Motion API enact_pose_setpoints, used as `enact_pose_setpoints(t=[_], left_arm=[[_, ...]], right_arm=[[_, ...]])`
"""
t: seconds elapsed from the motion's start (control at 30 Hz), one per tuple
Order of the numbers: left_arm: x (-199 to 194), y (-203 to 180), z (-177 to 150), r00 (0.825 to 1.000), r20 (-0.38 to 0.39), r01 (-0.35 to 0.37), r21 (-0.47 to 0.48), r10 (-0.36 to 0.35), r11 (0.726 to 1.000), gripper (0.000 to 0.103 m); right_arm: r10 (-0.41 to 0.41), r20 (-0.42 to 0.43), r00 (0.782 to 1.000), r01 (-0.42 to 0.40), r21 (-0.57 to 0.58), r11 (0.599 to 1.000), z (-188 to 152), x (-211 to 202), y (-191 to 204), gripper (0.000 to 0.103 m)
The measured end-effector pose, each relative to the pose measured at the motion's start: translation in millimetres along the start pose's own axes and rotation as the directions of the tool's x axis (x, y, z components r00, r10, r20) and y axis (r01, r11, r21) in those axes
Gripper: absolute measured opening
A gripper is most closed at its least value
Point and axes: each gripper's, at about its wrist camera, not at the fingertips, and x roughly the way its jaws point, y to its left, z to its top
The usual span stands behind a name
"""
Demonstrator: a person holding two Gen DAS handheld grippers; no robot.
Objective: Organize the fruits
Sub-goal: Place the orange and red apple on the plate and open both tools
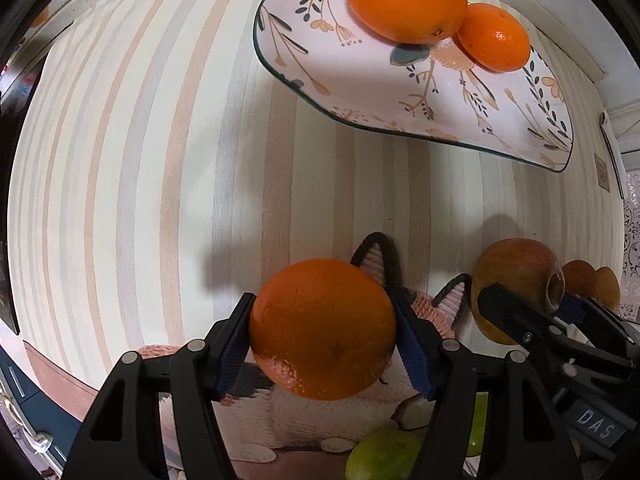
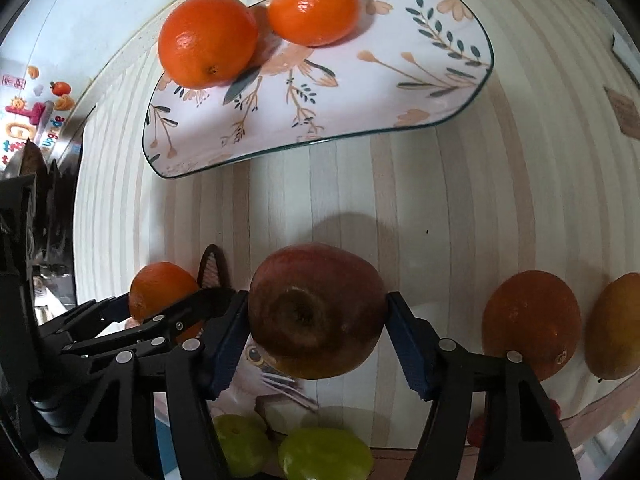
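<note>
On the left, the left tool point(image 1: 323, 330) is clenched on an orange point(image 1: 322, 328), its blue pads pressed against both sides of the fruit, which is held above a knitted cat-shaped mat point(image 1: 304, 412) lying at the near edge of the striped counter point(image 1: 160, 160). Two green fruits point(image 2: 324, 454) sit at the near edge below the tools, partly hidden by the tool arms. To the right of the orange, the right tool point(image 2: 318, 312) grips a reddish-brown apple point(image 2: 316, 310) with its dimple facing the camera, pads tight on either flank; in the left wrist view that apple point(image 1: 516, 288) shows just beside the cat mat's ear. Further right, resting on the counter near its near edge, are a dark orange point(image 2: 532, 320) and, just beside it, a yellowish-orange fruit point(image 2: 616, 324) cut off by the frame edge; whether these two touch cannot be told. Toward the far edge of the counter lies a floral plate point(image 2: 360, 92) with a dark rim, carrying a large orange point(image 2: 207, 40) at its left end and a smaller mandarin point(image 2: 314, 8) beside it on the right, the two touching or very nearly so. The rest of the plate's surface is bare, and the plate sits well apart from the two held fruits.
</note>
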Motion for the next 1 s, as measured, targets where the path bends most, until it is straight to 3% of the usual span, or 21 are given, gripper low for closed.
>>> enact_pose_setpoints(t=[0.23, 0.53, 0.73, 0.87, 1.0], left_arm=[[-25.8, -7.6, -0.6, 0.999, 0.034, 0.018, 0.014, -0.019, 1.000, 0.063], [-88.5, -12.3, 24.3, 0.987, 0.121, 0.108, 0.020, -0.110, 0.994, 0.063], [-107.9, -12.1, 66.8, 0.981, 0.166, 0.099, 0.032, -0.103, 0.995, 0.063], [-95.8, 0.2, 91.5, 0.983, 0.174, 0.058, 0.019, -0.060, 0.998, 0.063], [-75.9, 9.4, 106.5, 0.990, 0.132, 0.051, -0.008, -0.050, 0.999, 0.063]], right_arm=[[0.024, 0.022, 0.999, -0.024, 0.014, 1.000, 1.8, -11.8, -1.8, 0.068], [0.089, 0.095, 0.991, -0.093, 0.036, 0.995, 25.2, -64.5, -13.8, 0.068], [0.059, 0.170, 0.984, -0.071, 0.063, 0.995, 83.0, -91.8, -38.9, 0.068], [0.010, 0.181, 0.983, -0.027, 0.093, 0.995, 126.0, -87.0, -52.5, 0.069], [0.008, 0.158, 0.987, -0.033, 0.156, 0.987, 159.4, -75.9, -70.4, 0.069]])
